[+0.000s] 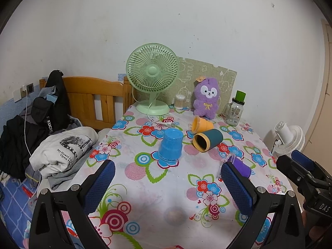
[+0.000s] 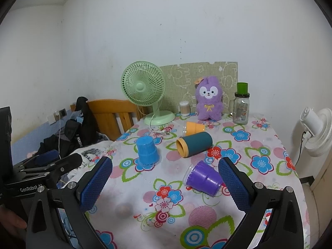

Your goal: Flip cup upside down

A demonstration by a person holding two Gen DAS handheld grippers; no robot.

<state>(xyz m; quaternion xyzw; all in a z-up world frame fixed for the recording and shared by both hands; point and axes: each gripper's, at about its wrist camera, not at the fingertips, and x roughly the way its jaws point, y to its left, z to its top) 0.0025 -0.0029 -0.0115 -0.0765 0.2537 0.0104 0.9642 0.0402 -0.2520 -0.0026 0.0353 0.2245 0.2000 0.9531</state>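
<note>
A blue cup [image 1: 170,147] stands upside down on the floral tablecloth; it also shows in the right wrist view [image 2: 147,150]. A purple cup [image 2: 204,178] lies on its side, mostly hidden behind my left finger in the left wrist view [image 1: 242,167]. A teal cup with a yellow rim [image 1: 207,140] [image 2: 194,144] and an orange cup [image 1: 201,123] [image 2: 194,128] lie on their sides behind. My left gripper [image 1: 168,183] is open and empty above the table's front. My right gripper [image 2: 166,184] is open and empty, the purple cup just inside its right finger.
A green fan [image 1: 152,76], a purple plush toy [image 1: 205,97], a glass jar with a green lid [image 1: 235,110] and a cotton-swab tub [image 1: 179,101] stand at the table's back. Clothes [image 1: 62,151] are piled on a bed at the left. A white fan [image 1: 288,139] stands at the right.
</note>
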